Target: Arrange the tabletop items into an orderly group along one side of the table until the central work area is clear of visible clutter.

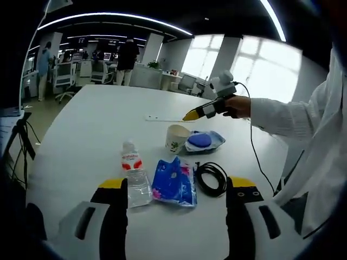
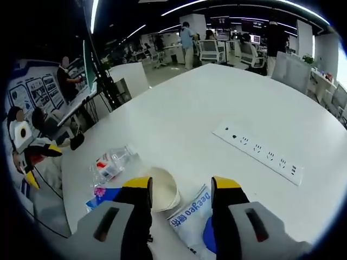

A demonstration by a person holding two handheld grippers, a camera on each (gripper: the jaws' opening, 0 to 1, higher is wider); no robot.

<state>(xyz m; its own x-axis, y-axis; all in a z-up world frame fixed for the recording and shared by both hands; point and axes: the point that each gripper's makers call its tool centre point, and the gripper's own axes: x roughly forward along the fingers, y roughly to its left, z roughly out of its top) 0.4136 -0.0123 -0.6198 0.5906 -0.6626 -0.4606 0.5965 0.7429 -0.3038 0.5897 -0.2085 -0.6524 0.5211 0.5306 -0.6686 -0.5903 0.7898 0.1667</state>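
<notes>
A clear water bottle (image 1: 135, 179) lies on its side on the white table (image 1: 97, 124), next to a blue printed packet (image 1: 174, 181) and a coiled black cable (image 1: 211, 177). My left gripper (image 1: 177, 184) hangs open in front of them, holding nothing. Behind them stand a paper cup (image 1: 176, 138) and a white pouch with a blue pad (image 1: 203, 141). My right gripper (image 1: 198, 114), held by a hand, hovers above the cup. Its own view has it open (image 2: 183, 184) over the cup (image 2: 162, 189) and pouch (image 2: 190, 214), with the bottle (image 2: 111, 162) to the left.
A white power strip (image 2: 257, 151) lies on the table past the cup, also seen as the power strip (image 1: 162, 119). A person's white sleeve (image 1: 293, 119) reaches in from the right. Desks, chairs and people stand in the office behind.
</notes>
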